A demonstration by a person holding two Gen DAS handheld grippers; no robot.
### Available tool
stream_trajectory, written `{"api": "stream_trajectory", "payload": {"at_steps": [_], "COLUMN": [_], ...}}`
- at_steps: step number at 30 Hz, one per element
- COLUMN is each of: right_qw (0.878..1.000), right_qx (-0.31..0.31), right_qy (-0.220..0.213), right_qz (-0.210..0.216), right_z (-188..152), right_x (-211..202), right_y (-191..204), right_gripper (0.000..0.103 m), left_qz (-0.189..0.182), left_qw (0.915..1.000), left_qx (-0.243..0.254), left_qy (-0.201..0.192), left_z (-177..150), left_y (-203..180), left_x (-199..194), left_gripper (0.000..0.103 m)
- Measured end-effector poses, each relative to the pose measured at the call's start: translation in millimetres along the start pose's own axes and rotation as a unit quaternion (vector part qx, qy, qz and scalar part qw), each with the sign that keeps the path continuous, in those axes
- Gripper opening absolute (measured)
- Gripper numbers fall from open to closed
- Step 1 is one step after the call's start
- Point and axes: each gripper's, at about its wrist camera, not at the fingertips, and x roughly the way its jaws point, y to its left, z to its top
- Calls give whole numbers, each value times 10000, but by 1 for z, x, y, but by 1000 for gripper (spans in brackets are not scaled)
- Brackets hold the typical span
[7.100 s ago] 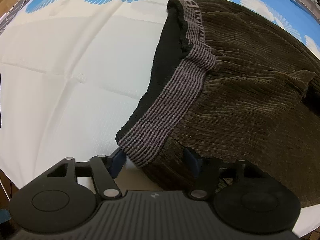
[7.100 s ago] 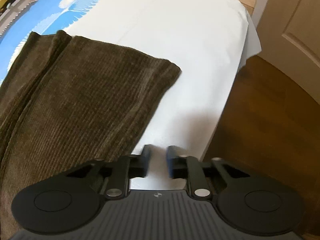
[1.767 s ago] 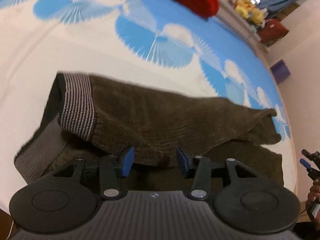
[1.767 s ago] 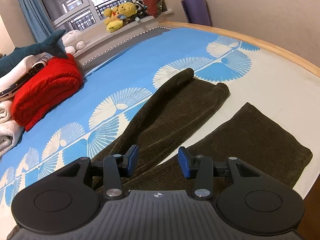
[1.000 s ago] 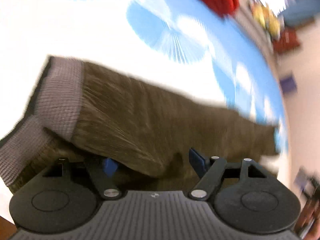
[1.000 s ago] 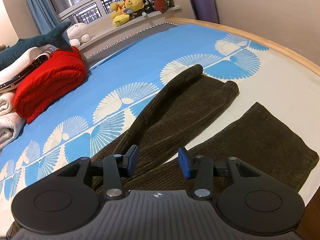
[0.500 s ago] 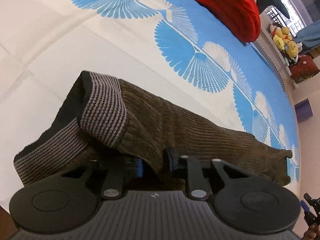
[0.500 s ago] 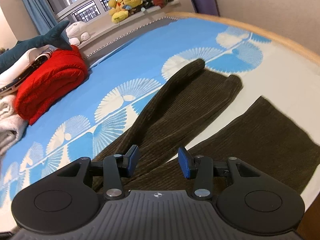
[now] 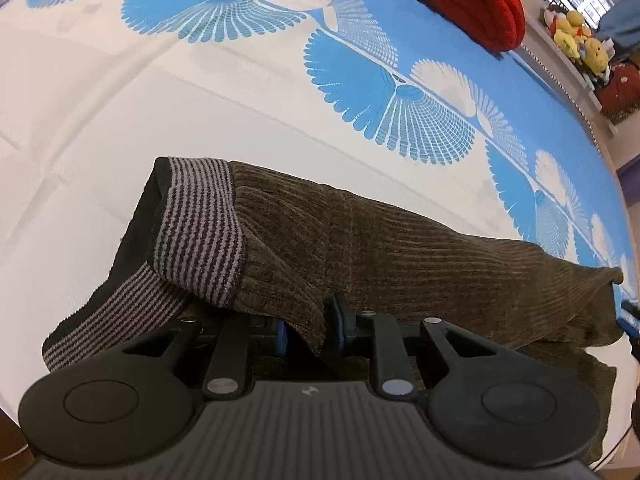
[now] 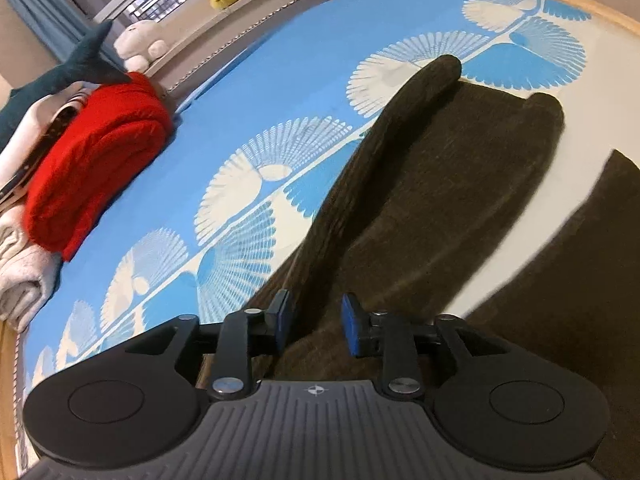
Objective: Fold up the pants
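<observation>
The brown corduroy pants (image 9: 400,248) lie across the bed (image 9: 120,100), on its white and blue fan-print cover; their striped waistband (image 9: 200,232) is at the left end, curled up and over; just right of it the left tongs (image 9: 310,328) are pinched nearly together on a hanging fold of the corduroy near the waist; further right the legs run off toward the bed's far side. In the right wrist view the right tongs (image 10: 316,324) stand partly open astride a raised ridge of the upper leg, pads not clearly pressing. The lengthwise fold, one leg onto the other, seems in hand; next the right tongs must close on that ridge so both ends lift together.
</observation>
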Motion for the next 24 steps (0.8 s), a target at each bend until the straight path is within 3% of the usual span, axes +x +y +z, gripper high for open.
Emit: {"api": "stream_trajectory", "payload": {"at_steps": [6,17,19,20,21,24], "right_qw": [9995,9978,9974,9976,9978,9979], "right_qx": [25,-12,-62,-64,-88,-217], "right_qy": [185,260,239,251,253,137], "right_qz": [-247,-606,-679,-641,-606,-592], "right_z": [8,14,14,14,15,17], "right_x": [47,87,88,88,86,74], "right_y": [11,19,18,17,17,18], "right_gripper": [51,53,40,16,6,4], "left_qz": [-88,-185,-217,-226,-244,-230], "left_qw": [10000,9997,9997,9997,9996,9994], "left_qx": [-3,112,74,76,87,234], "left_qy": [16,83,78,77,72,82], "left_z": [4,6,6,7,7,8], "left_y": [0,2,2,3,2,2], "left_x": [2,7,6,6,5,6], "left_gripper": [25,26,26,26,26,26]}}
